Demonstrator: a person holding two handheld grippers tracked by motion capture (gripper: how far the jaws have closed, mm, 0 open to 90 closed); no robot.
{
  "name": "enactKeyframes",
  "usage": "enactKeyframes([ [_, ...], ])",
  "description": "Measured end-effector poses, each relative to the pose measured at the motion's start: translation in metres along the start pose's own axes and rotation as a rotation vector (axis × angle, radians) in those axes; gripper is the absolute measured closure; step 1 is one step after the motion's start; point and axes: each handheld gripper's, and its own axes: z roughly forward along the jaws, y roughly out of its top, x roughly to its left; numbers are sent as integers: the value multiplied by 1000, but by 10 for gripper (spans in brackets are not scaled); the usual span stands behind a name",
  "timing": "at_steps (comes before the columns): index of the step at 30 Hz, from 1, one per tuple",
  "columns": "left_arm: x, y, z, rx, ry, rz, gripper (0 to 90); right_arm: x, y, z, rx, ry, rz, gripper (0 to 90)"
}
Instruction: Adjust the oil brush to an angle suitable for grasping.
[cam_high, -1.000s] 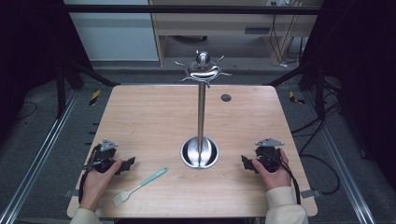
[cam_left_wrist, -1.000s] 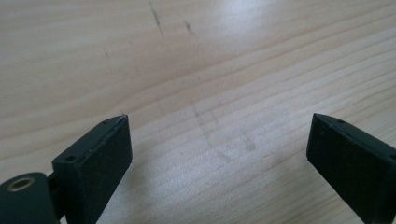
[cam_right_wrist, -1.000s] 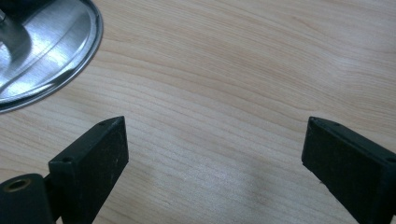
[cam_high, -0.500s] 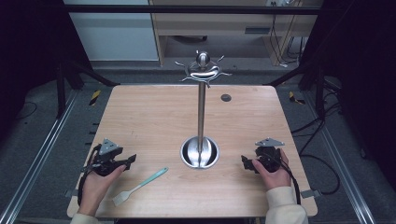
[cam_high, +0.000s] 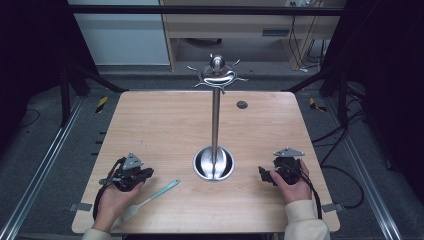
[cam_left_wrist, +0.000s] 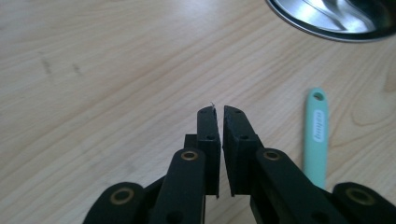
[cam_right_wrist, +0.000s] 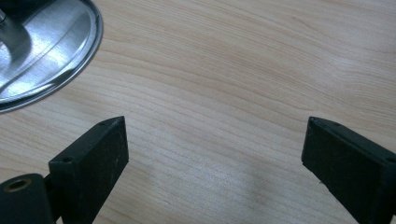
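A teal-handled spatula (cam_high: 151, 197) with a pale head lies flat near the table's front left; its handle (cam_left_wrist: 316, 136) runs just right of my left gripper's jaws. My left gripper (cam_high: 146, 173) (cam_left_wrist: 219, 111) rests low over the wood, jaws together with a hairline gap and nothing between them. A tall steel stand (cam_high: 215, 120) rises from a round shiny base (cam_high: 214, 164) (cam_left_wrist: 334, 16) (cam_right_wrist: 42, 46) at mid-table, with hooks at its top (cam_high: 216, 73). My right gripper (cam_high: 263, 175) (cam_right_wrist: 215, 140) sits right of the base, jaws wide open over bare wood.
The wooden table (cam_high: 165, 125) has a small dark round hole (cam_high: 242, 104) toward the back right. Metal frame rails and cables run along the floor on both sides. A person's hands hold both grippers near the front edge.
My left gripper has slid a little to the right, closer to the spatula's handle. The right gripper, the spatula and the stand have stayed put.
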Motion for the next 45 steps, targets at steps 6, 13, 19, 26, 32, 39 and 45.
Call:
enactKeyframes([
  [6,-15,3,10,63,-50,50,899,0,0,0,1,1,-2,81],
  [13,-22,3,16,101,-76,66,900,-1,0,-1,1,0,-4,81],
  [19,-27,3,17,118,-96,85,900,-1,0,0,-1,-2,-5,81],
  [26,-35,4,18,129,-110,105,900,-1,0,0,-2,-3,0,81],
  [32,-43,7,16,150,-123,145,900,-1,0,-1,-7,-2,-1,81],
  [39,-45,20,-10,200,-89,199,843,-2,0,-1,-1,-9,1,81],
  [45,-45,18,-25,312,-74,219,729,-3,0,-2,-5,-14,1,80],
])
